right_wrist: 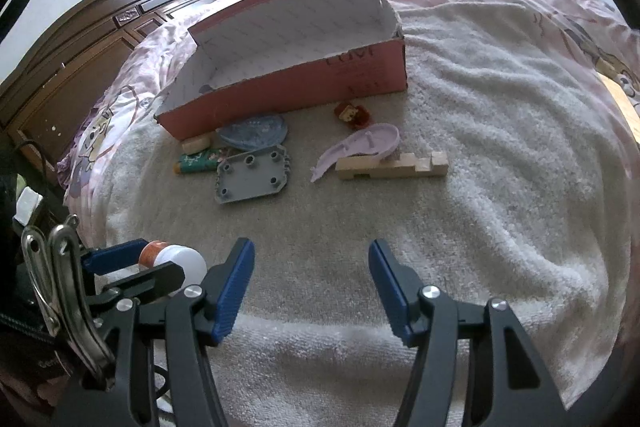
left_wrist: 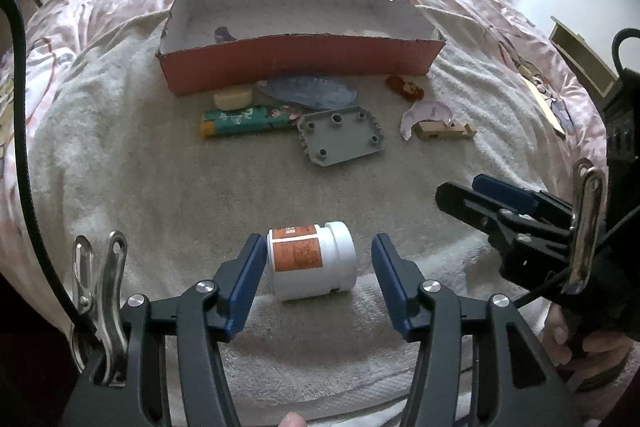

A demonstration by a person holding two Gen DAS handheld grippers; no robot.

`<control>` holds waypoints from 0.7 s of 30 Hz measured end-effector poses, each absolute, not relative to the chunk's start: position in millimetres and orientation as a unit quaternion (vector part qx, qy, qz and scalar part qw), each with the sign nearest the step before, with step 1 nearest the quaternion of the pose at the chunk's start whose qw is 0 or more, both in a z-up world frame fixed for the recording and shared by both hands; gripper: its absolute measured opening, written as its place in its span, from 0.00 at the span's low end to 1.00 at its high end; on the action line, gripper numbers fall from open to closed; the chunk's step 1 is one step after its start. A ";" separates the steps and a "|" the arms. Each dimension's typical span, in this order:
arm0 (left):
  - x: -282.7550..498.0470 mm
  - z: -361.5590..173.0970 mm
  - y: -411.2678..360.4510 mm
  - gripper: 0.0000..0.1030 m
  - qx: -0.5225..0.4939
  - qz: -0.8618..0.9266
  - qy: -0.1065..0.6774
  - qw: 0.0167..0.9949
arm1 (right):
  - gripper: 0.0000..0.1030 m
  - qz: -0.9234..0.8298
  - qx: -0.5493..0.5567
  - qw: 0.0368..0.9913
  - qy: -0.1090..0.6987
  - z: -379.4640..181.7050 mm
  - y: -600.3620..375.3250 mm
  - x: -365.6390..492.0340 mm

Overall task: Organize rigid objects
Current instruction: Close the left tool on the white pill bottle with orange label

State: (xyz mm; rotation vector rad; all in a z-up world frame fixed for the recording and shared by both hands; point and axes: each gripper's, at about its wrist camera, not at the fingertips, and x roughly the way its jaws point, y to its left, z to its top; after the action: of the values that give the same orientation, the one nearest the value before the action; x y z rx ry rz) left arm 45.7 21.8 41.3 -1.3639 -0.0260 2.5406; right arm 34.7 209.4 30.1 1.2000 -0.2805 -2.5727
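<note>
A white jar [left_wrist: 310, 263] with an orange label lies on its side on the beige towel, between the fingers of my left gripper [left_wrist: 318, 243]. The left pad sits close to the jar's base and the right pad stands clear of its lid, so the gripper is open. My right gripper [right_wrist: 312, 247] is open over bare towel with nothing between its fingers; it also shows at the right in the left wrist view [left_wrist: 460, 189]. The red cardboard box [left_wrist: 300, 63] stands open behind, with a small purple thing [left_wrist: 224, 35] inside.
In front of the box lie a grey plastic plate [left_wrist: 340, 135], a green tube [left_wrist: 244, 121], a cream round piece [left_wrist: 232, 98], a blue-grey oval dish [left_wrist: 312, 93], a red toy [left_wrist: 406, 87], a lilac scoop [right_wrist: 360, 147] and a wooden block [right_wrist: 392, 165]. A wooden headboard [right_wrist: 80, 59] stands at the left.
</note>
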 end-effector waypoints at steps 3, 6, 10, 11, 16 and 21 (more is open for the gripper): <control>47.2 43.1 22.3 0.54 -0.463 0.877 -0.004 0.129 | 0.61 -0.892 0.416 0.143 -0.099 29.0 210.1 34.8; 45.7 39.7 22.4 0.54 -0.469 0.874 -0.004 0.128 | 0.61 -0.891 0.418 0.144 -0.100 28.2 210.5 34.0; 42.2 31.5 20.2 0.54 -0.483 0.866 -0.013 0.125 | 0.61 -0.891 0.418 0.145 -0.101 27.4 210.1 33.9; 41.2 29.5 19.1 0.54 -0.486 0.865 -0.017 0.124 | 0.61 -0.891 0.418 0.144 -0.101 27.2 210.3 33.9; 37.7 21.9 12.0 0.53 -0.502 0.856 -0.039 0.119 | 0.61 -0.889 0.422 0.145 -0.101 25.5 209.0 33.3; 39.8 22.0 12.0 0.44 -0.501 0.855 -0.042 0.130 | 0.61 -0.887 0.426 0.145 -0.100 23.6 207.6 31.8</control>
State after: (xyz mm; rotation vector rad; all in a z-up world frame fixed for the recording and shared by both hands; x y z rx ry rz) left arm 39.8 12.0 22.0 -1.4542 -0.1214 2.4831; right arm 31.8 207.6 23.6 1.2279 -0.2889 -2.5562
